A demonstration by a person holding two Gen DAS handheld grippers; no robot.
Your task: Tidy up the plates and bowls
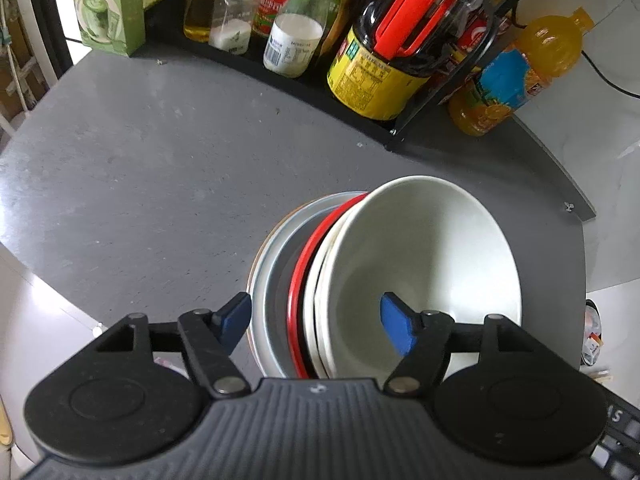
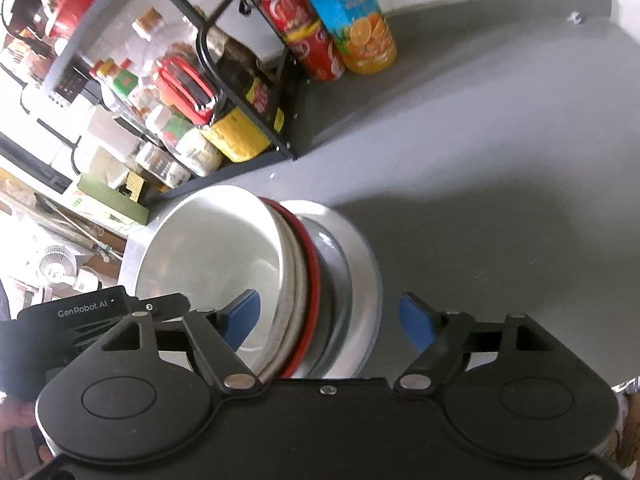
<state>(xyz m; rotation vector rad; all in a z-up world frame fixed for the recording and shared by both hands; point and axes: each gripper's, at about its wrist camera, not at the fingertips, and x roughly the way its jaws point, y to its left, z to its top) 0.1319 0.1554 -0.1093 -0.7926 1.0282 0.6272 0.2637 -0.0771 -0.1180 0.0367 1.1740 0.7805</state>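
Note:
A stack of dishes stands on the grey table (image 1: 140, 168). A white bowl (image 1: 420, 256) is on top, over a red-rimmed bowl (image 1: 298, 276) and a pale grey plate (image 1: 266, 272). My left gripper (image 1: 316, 322) is open and straddles the stack's near side: one blue pad is inside the white bowl, the other outside the plate's rim. In the right wrist view the white bowl (image 2: 212, 248), red rim (image 2: 312, 280) and plate (image 2: 362, 268) lie between the fingers of my open right gripper (image 2: 328, 320). Its left pad is in the bowl. Its right pad is clear of the plate.
A black wire rack (image 1: 404, 124) at the back holds several bottles and jars, including a dark sauce bottle (image 1: 372, 76) with a red handle. An orange juice bottle (image 1: 516, 76) and red cans (image 2: 304, 28) stand beside it. A green carton (image 1: 108, 4) is at the back left, a keyboard (image 1: 620, 432) at the near right.

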